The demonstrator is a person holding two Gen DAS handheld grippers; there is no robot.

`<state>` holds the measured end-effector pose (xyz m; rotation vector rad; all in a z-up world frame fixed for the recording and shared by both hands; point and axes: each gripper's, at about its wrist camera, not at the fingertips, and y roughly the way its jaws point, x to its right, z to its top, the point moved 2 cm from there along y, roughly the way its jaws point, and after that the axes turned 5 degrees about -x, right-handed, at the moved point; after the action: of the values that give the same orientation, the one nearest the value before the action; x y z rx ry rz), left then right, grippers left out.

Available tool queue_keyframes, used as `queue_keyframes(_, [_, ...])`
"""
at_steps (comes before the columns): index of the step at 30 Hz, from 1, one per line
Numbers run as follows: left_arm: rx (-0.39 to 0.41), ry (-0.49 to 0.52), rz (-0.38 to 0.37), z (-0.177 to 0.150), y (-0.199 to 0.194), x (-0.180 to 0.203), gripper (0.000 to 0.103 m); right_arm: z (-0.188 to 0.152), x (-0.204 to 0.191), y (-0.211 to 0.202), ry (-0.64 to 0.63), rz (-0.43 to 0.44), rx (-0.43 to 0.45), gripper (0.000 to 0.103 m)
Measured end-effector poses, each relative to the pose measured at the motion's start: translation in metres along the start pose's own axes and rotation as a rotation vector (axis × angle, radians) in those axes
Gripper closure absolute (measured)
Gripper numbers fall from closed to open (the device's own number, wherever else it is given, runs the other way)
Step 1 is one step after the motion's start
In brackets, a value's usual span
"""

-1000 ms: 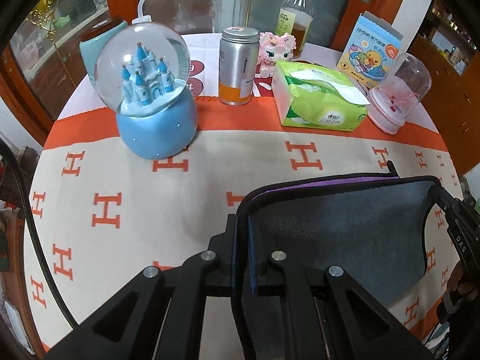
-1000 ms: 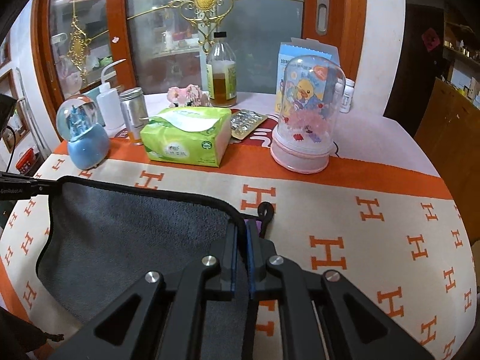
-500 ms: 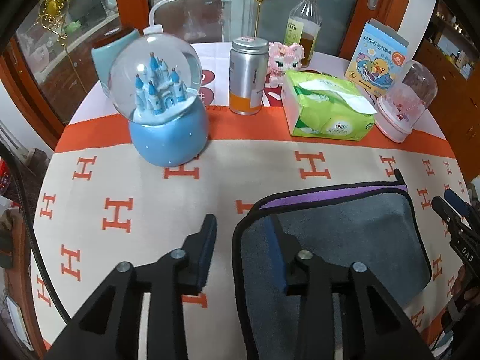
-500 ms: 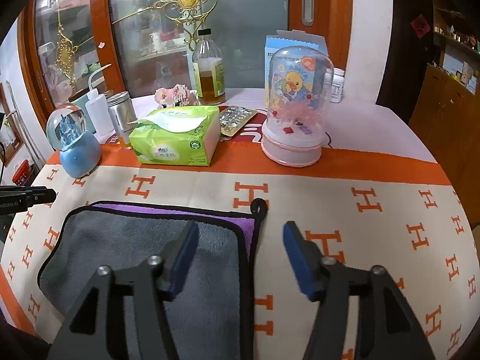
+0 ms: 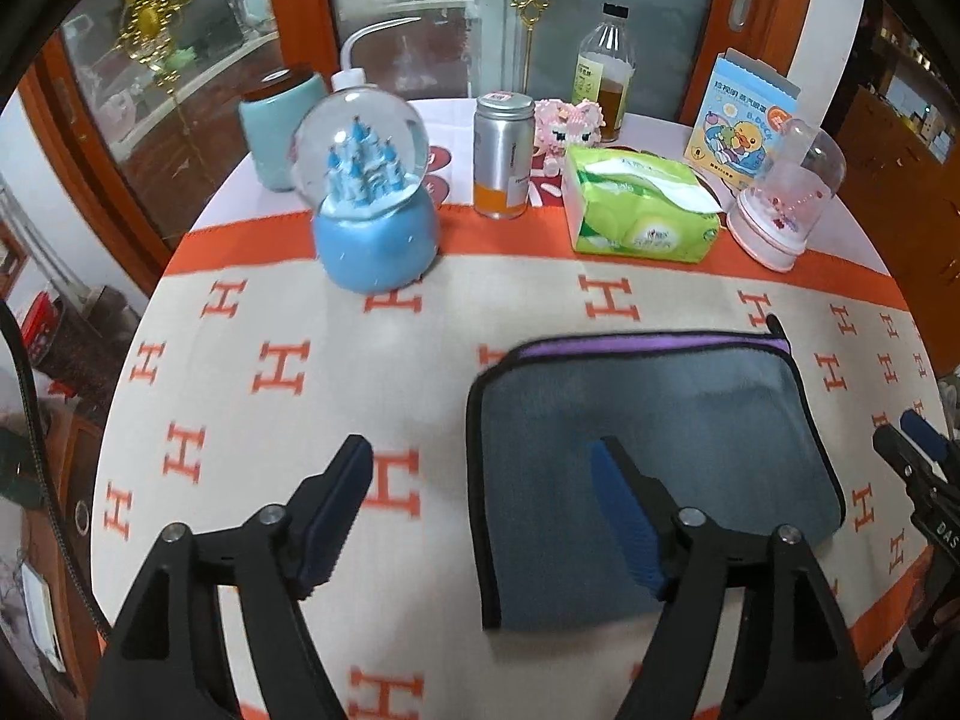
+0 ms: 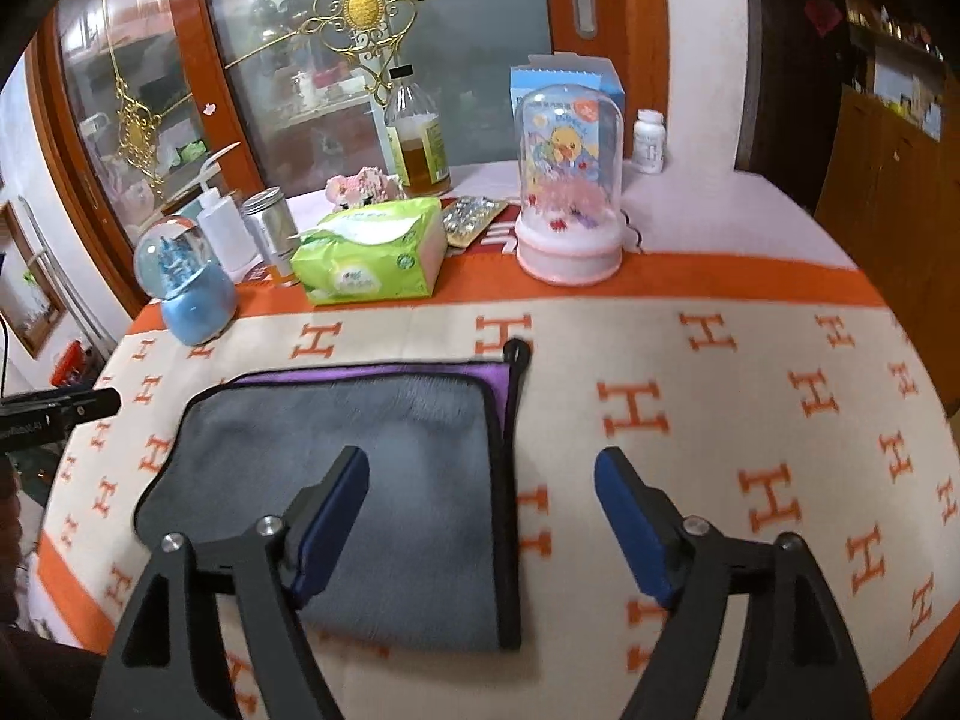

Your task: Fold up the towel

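Left wrist view: I am holding my left gripper (image 5: 483,465) above the table with its jaws spread wide and gripping nothing; one blue-padded finger is hanging over bare cloth, the other over the towel. The grey plush towel with black piping (image 5: 654,456) is lying folded flat on the cream tablecloth with orange H pattern (image 5: 276,366), a strip of its purple underside showing along the far edge. Standing in a row along the orange band beyond it: a blue-based glass snow globe with a castle inside (image 5: 369,204), a silver metal canister with an orange lower band (image 5: 503,156), a green soft pack of tissues (image 5: 639,204), and a pink-based clear dome ornament (image 5: 786,198). Behind these are sitting a teal cup (image 5: 273,132), a pink block-built figure (image 5: 567,123), a glass bottle of amber liquid (image 5: 606,69) and a blue cartoon-duck carton (image 5: 741,120). The tips of my right gripper are showing at the right edge. Right wrist view: I am holding my right gripper (image 6: 480,474) likewise spread wide and gripping nothing, its left finger hanging over the towel (image 6: 360,456) and its right finger over the tablecloth (image 6: 750,396). The towel's black hanging loop (image 6: 517,351) is lying at the far right corner. Farther back are sitting a foil blister pack of pills (image 6: 471,219), between the tissues and the dome, and a small white pill bottle (image 6: 649,141).
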<state>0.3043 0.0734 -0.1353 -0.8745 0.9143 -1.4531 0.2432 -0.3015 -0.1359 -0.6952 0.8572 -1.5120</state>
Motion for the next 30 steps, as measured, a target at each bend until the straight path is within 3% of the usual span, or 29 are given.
queue_keyframes(16, [-0.009, -0.075, -0.046, -0.113, -0.069, 0.009, 0.016, -0.094, 0.004, -0.069, 0.03, 0.041, -0.077, 0.005])
queue_keyframes(24, [0.011, -0.071, -0.056, -0.151, -0.106, 0.018, 0.014, -0.123, 0.003, -0.111, -0.001, 0.033, -0.07, 0.0])
queue_keyframes(27, [0.018, -0.075, -0.056, -0.161, -0.119, 0.02, 0.002, -0.128, 0.004, -0.127, -0.004, 0.02, -0.052, 0.0])
queue_keyframes(30, [0.034, -0.079, -0.06, -0.17, -0.133, 0.022, 0.001, -0.131, 0.003, -0.144, -0.009, 0.006, -0.035, 0.0])
